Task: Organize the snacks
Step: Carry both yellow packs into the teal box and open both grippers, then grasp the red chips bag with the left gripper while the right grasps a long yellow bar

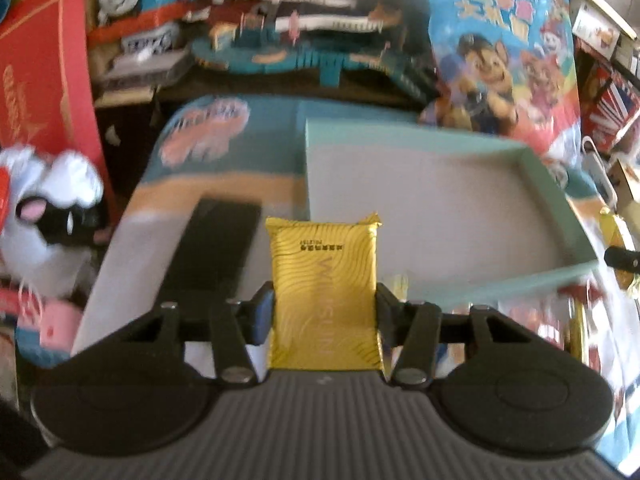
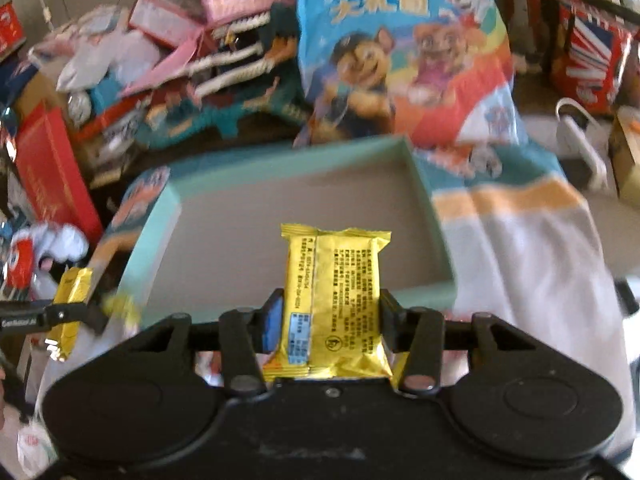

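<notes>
I have a yellow snack packet in each pair of tongs: my left gripper [image 1: 324, 316] is clenched on the sides of one packet [image 1: 324, 280], printed front up, in the lower middle of the left wrist view, and my right gripper [image 2: 331, 318] pinches a second packet [image 2: 336, 304], label side up, in the lower middle of the right wrist view. Both are clear of the cloth, hanging in front of the teal tray [image 1: 532, 184], whose grey floor looks bare. The pads bite only the lower half of each slick foil wrapper, so the top half sticks out free — a quick swing could let a packet pivot or slide out before it reaches the tray. The bigger worry, I think, is my two hands crowding one another: at the left edge of the right wrist view my other tongs and their packet are already close to the tray's near corner, and if both go for the same spot they may knock together. The tray's raised wall [image 2: 152, 240] is another snag — come in too low and a packet edge catches on it and folds.
</notes>
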